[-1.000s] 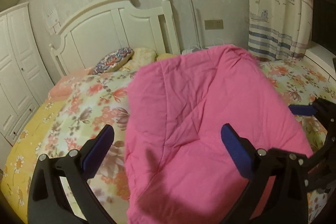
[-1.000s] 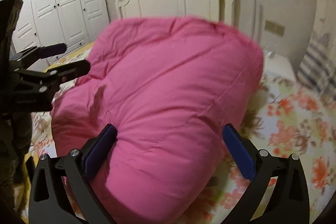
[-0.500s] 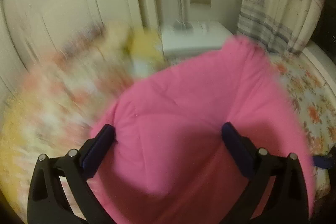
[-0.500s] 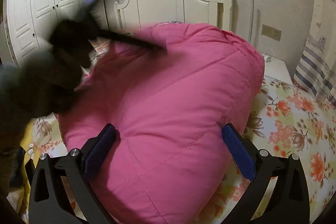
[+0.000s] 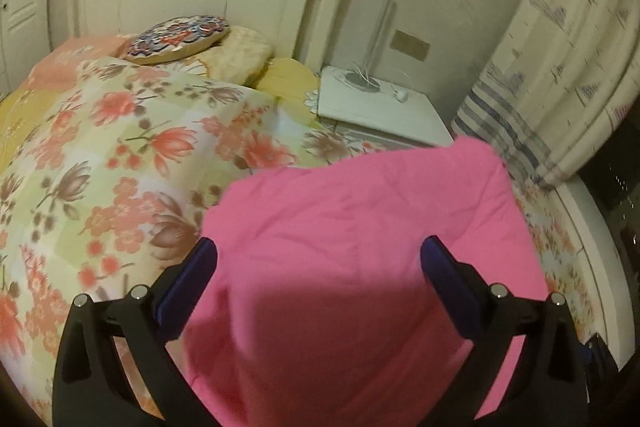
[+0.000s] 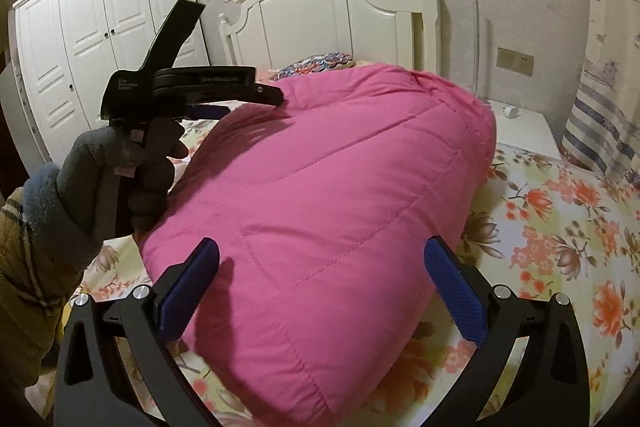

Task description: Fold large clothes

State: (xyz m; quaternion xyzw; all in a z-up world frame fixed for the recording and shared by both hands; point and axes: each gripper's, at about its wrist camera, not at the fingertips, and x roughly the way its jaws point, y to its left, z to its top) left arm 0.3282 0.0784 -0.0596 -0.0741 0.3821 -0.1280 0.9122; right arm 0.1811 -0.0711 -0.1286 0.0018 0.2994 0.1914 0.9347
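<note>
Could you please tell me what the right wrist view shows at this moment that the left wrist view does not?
Only the right wrist view shows the white wardrobe, the gloved left hand and the left tool from outside, its tips over the pink padded garment.

Only the left wrist view shows the cream pillow beside the patterned cushion.

Both show the garment lying on the floral bedspread, the headboard, the white nightstand and an open tool.

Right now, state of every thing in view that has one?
pink padded garment: folded into a puffy bundle, lying on the bed, ungripped
left tongs: open, above the garment
right tongs: open, garment's near end between the fingers
wardrobe doors: shut
floral bedspread: spread over the bed
curtain: hanging gathered
</note>
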